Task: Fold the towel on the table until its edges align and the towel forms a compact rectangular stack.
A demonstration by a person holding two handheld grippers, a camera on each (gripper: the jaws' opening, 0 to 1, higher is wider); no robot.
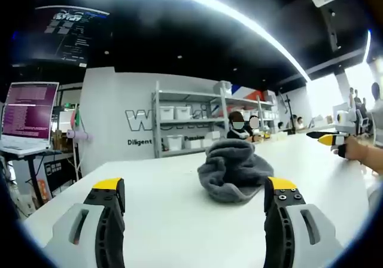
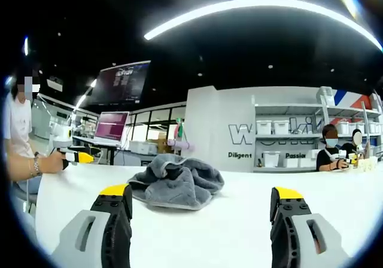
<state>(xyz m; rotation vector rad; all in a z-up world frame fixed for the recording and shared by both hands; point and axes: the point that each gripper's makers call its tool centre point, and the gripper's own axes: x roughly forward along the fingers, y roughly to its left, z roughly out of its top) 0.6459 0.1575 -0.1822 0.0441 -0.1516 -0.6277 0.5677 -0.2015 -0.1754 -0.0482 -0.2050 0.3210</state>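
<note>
Towel (image 1: pixel 232 170) first: in the left gripper view it sits as a grey, crumpled heap on the white table (image 1: pixel 167 214), beyond your left gripper (image 1: pixel 194 199) and a little to the right of centre, with nothing folded yet. That gripper's jaws stand wide apart and hold nothing, their yellow-tipped ends well short of the cloth. At the far right of this view the right gripper (image 1: pixel 328 138) shows in your hand, well clear of the heap; from here you cannot tell how its jaws stand. Judging by the soft bulges and drooping folds, the towel is light, thick and limp; it should give no resistance but also hold no shape, so expect it to sag and drag when lifted. In the right gripper view the towel (image 2: pixel 176 181) lies just left of centre on the table (image 2: pixel 239 232), low and rumpled, with a flatter flap spreading toward you along its near edge. Your right gripper (image 2: pixel 200 202) has its jaws spread and empty, short of the cloth. The left gripper (image 2: pixel 81 155) appears at far left, away from the heap. No corner is plainly exposed, so your likeliest hold is that near flap: pinch a single layer at the hem, not the bunched middle, and draw it out flat before folding.
</note>
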